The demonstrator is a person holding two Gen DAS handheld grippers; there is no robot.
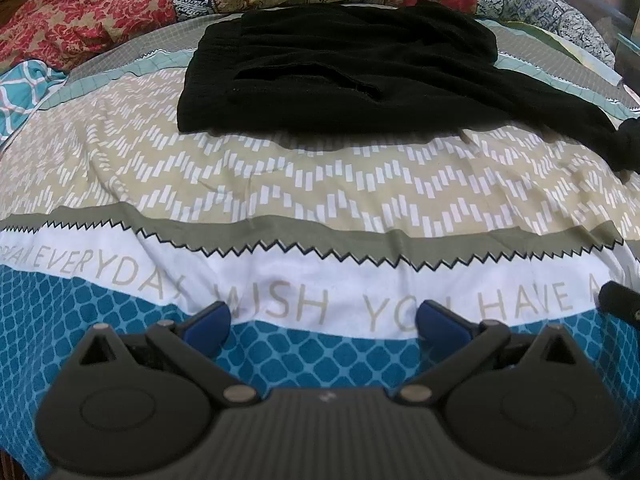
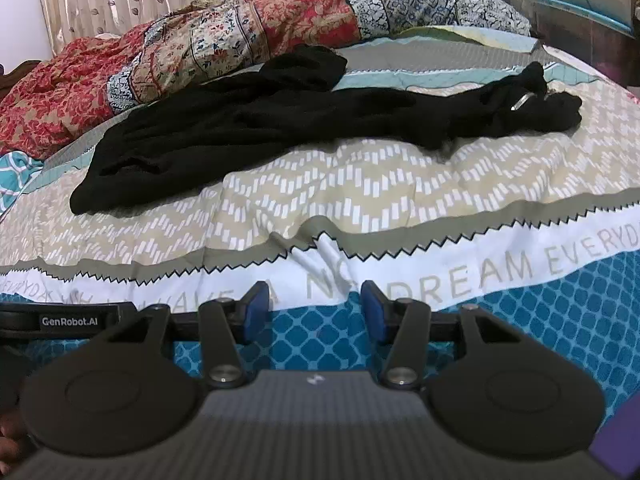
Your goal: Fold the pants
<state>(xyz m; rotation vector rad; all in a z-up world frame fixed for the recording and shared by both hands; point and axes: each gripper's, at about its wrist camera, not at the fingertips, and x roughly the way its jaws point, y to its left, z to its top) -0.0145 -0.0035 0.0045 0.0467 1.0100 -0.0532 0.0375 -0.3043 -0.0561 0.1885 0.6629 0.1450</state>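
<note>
In the left wrist view the black pants (image 1: pixel 340 76) run off the right edge, their far end cut short. The printed words on the bedsheet (image 1: pixel 280 184) are clipped at both side edges and partly covered by the left gripper (image 1: pixel 323 318). At the lower left corner of the right wrist view, a hand (image 2: pixel 10 446) barely shows, blurred.

I am looking at a bed (image 1: pixel 280 184) under a printed bedsheet (image 2: pixel 360 184) with beige zigzag, white lettered and blue lattice bands. The black pants (image 1: pixel 340 80) lie flat across the beige band, legs running right (hems bunched there). A rumpled floral quilt (image 2: pixel 248 40) sits along the far edge, just behind the pants.
</note>
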